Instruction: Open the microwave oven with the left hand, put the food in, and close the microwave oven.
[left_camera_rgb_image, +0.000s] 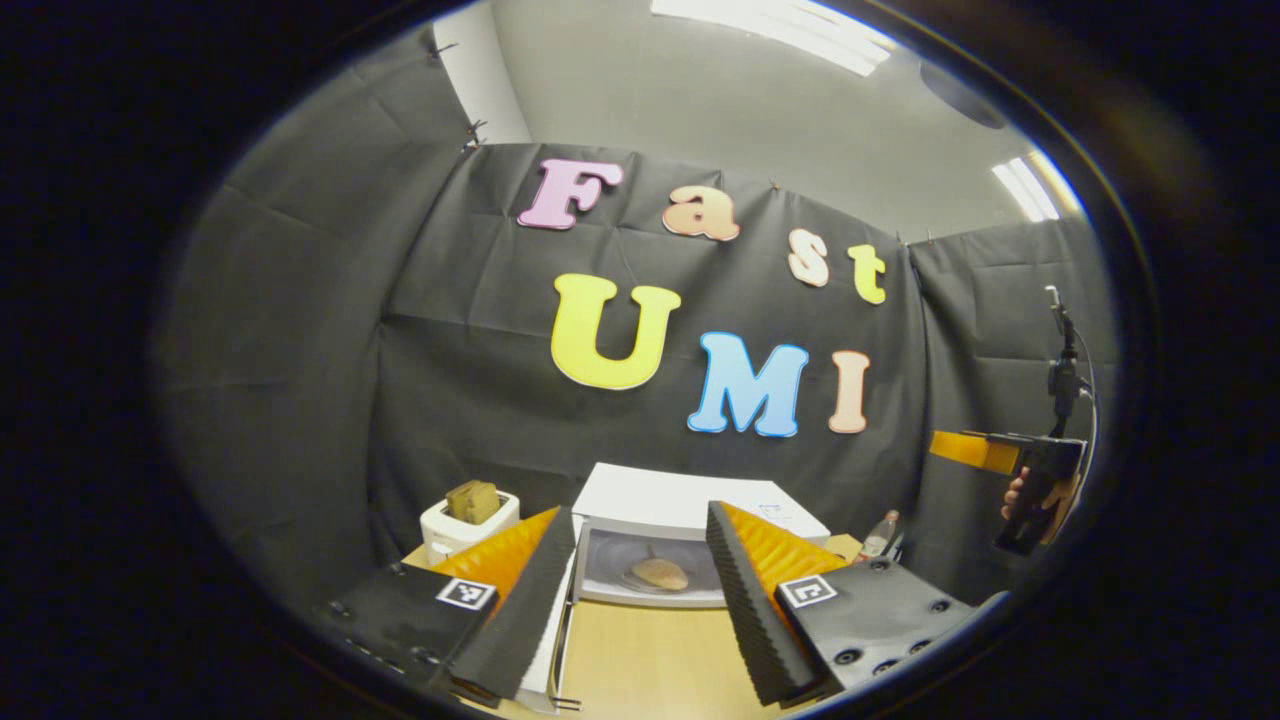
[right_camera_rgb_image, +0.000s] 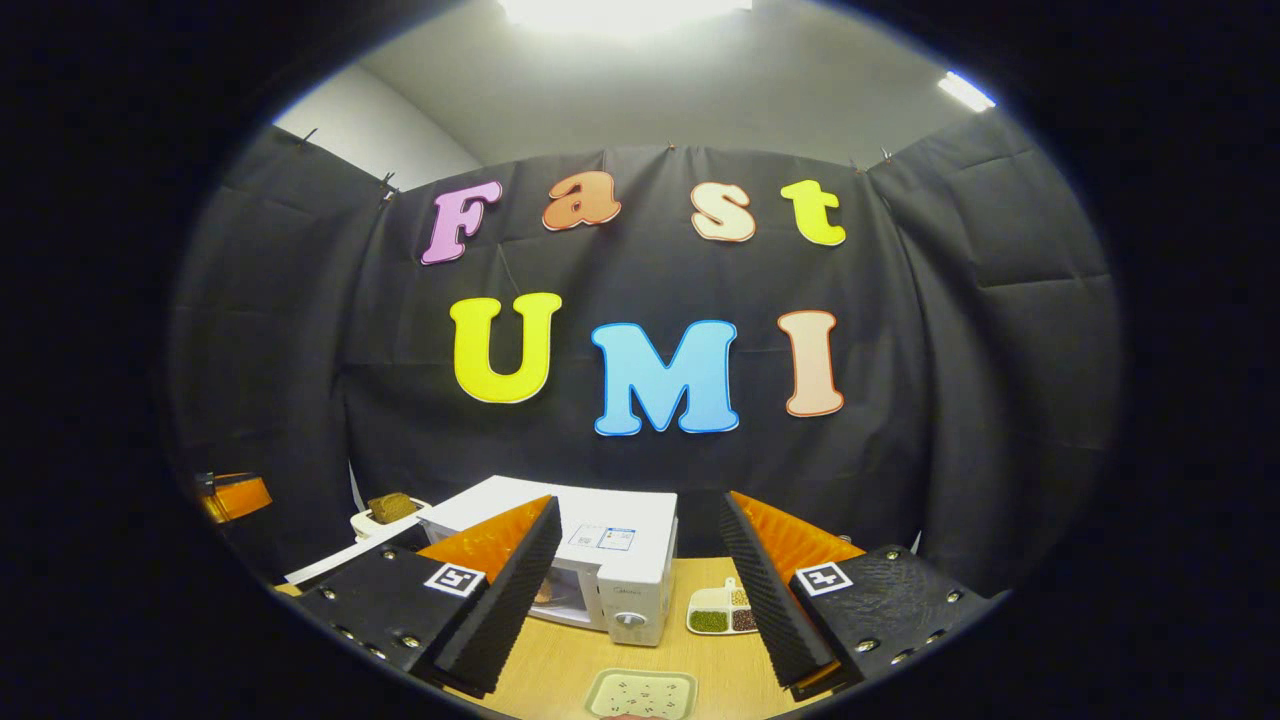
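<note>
The left gripper (left_camera_rgb_image: 640, 590) stands wide open and holds nothing; its left finger (left_camera_rgb_image: 520, 600) lies just beside the edge of the open door (left_camera_rgb_image: 556, 640). Between the fingers the microwave (left_camera_rgb_image: 690, 500) shows its open cavity with the food (left_camera_rgb_image: 658, 574), a flat tan piece, lying inside. A toaster (left_camera_rgb_image: 468, 520) with bread stands left of it, a bottle (left_camera_rgb_image: 880, 535) to its right. Farther right a hand (left_camera_rgb_image: 1035, 495) holds the other gripper up, well apart.

The right gripper (right_camera_rgb_image: 640, 600) is also spread wide and empty above the table (right_camera_rgb_image: 560, 660). Ahead stands the white microwave (right_camera_rgb_image: 610, 560), a divided dish (right_camera_rgb_image: 722, 612) beside it, and a small tray (right_camera_rgb_image: 642, 694) nearer.
</note>
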